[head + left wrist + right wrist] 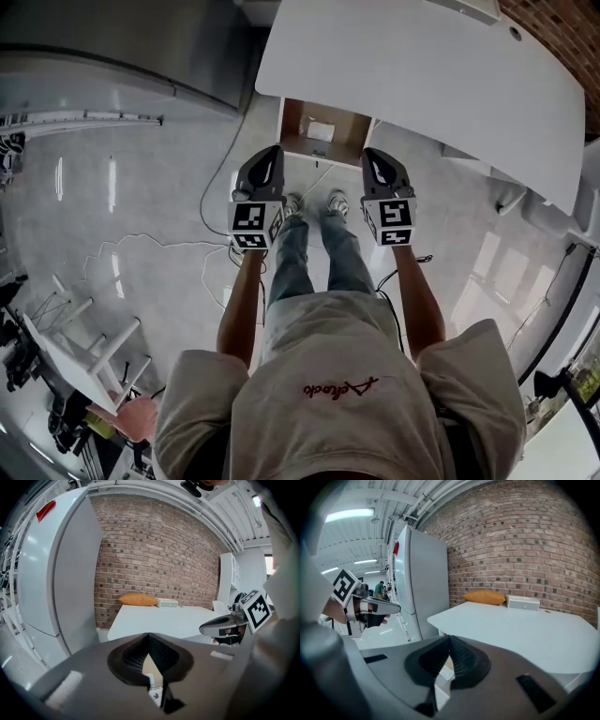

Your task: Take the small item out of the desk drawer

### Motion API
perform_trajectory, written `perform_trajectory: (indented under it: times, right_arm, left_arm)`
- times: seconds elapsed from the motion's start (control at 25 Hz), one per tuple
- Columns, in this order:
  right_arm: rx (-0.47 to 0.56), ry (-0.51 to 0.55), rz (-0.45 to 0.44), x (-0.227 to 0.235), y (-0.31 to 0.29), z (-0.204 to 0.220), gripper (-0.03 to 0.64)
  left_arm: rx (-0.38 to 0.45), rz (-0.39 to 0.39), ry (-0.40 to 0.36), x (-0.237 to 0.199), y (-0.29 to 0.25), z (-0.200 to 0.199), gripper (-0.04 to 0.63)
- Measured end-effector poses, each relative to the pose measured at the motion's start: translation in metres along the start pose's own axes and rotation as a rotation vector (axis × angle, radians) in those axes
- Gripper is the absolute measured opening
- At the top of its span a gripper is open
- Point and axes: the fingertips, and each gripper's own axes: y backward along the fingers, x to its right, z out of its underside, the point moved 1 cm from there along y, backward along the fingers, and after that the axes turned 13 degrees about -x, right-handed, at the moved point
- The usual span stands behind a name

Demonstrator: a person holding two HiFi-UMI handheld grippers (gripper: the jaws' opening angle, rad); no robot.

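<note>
Standing at a white desk (422,66), head view: person upright, both arms held forward, one gripper in each hand, side by side in the middle of the frame.

Left gripper (275,150): jaws brought together at the tips, nothing held. Its own view confirms this, with the tips meeting in a point (148,634) and only a narrow gap behind them. Through that gap a sliver of brown and something white shows; I cannot tell what it is.

Right gripper (370,152): same condition, jaw tips closed on each other and empty, seen clearly in its own view (450,637).

Desk drawer (292,117): pulled open below the desk edge, upper centre of the head view, brown inside. Both gripper tips sit just short of its front, one near each front corner, touching nothing.

Small item (320,130): white, lying on the drawer floor toward the back, between the two gripper tips in the frame and apart from both.

Surroundings: an orange cushion (137,599) and a white box (166,603) at the far end of the desk against a brick wall (154,550). Tall grey cabinet (141,47) upper left. Cables (150,246) on the floor at left.
</note>
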Motion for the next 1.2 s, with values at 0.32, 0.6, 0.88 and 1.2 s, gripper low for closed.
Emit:
perform_trajectory:
  times: [0.32,0.6,0.88,1.2]
  right_arm:
    - [-0.035,-0.05,0.038,-0.019,-0.041,0.037,0.011]
    - [-0.073,-0.051,0.038,-0.039,-0.081,0.062,0.011]
    - [-0.112,-0.016,0.024,-0.049,-0.117,0.082,0.011]
    - [-0.134,0.107,-0.001,-0.047,-0.156,0.084,0.011]
  left_arm:
    - [-0.006,0.039,0.002,-0.024,-0.021,0.043,0.009]
    - [-0.013,0.056,0.018,-0.048,-0.036,0.083,0.008]
    - [-0.031,0.073,0.062,-0.06,-0.053,0.124,0.008]
    - [-0.05,0.088,0.069,-0.063,-0.076,0.141,0.008]
